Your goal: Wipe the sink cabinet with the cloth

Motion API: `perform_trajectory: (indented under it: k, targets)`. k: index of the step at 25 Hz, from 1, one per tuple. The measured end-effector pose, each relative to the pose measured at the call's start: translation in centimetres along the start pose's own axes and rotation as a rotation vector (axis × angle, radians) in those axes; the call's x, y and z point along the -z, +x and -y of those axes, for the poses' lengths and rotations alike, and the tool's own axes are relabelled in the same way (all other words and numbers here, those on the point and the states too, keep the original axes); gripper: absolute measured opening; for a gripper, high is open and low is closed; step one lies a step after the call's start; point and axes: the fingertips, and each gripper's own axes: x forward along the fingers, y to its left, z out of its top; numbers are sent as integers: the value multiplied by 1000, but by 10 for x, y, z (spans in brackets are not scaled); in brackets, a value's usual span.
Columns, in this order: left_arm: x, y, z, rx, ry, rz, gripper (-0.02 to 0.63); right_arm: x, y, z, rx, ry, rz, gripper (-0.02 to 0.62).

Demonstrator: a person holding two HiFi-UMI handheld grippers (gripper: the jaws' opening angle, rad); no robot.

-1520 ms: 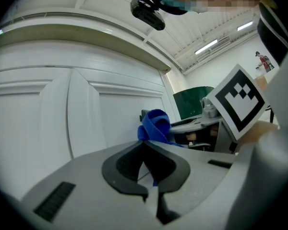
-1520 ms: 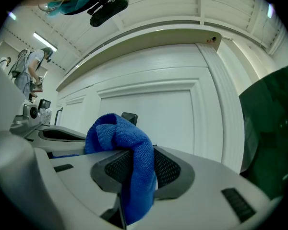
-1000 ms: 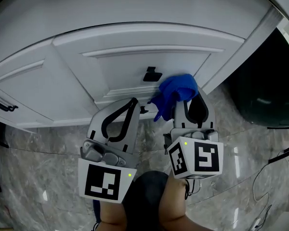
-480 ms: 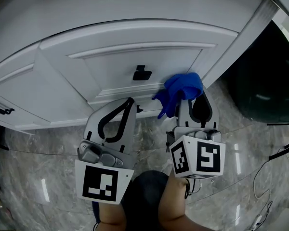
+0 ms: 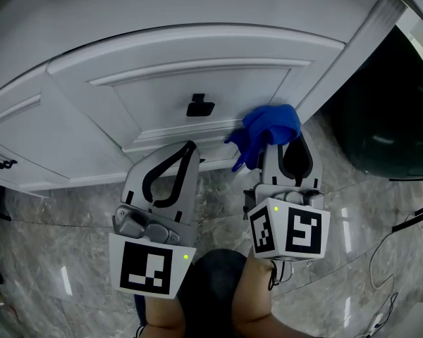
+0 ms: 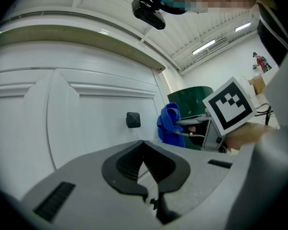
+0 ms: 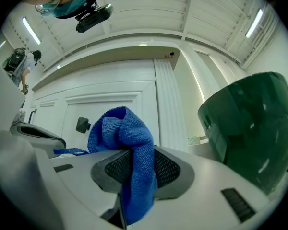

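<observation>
Head view: the right gripper [image 5: 285, 144] clamps the cloth [image 5: 266, 129] by the cabinet [image 5: 148, 83] (four o'clock from the knob [image 5: 197, 106]). The left gripper [image 5: 188, 148], at six o'clock, is closed and empty.

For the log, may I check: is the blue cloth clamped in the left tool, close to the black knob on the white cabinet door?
Not quite: the blue cloth is clamped in the right tool, as the right gripper view shows; it is close to the black knob on the white cabinet door.
</observation>
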Motion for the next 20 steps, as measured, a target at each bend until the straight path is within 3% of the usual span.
perform_trajectory:
  k: [20]
  targets:
    - [-8, 0, 7, 3, 12, 16, 0, 12, -4, 29, 107, 31, -16, 115]
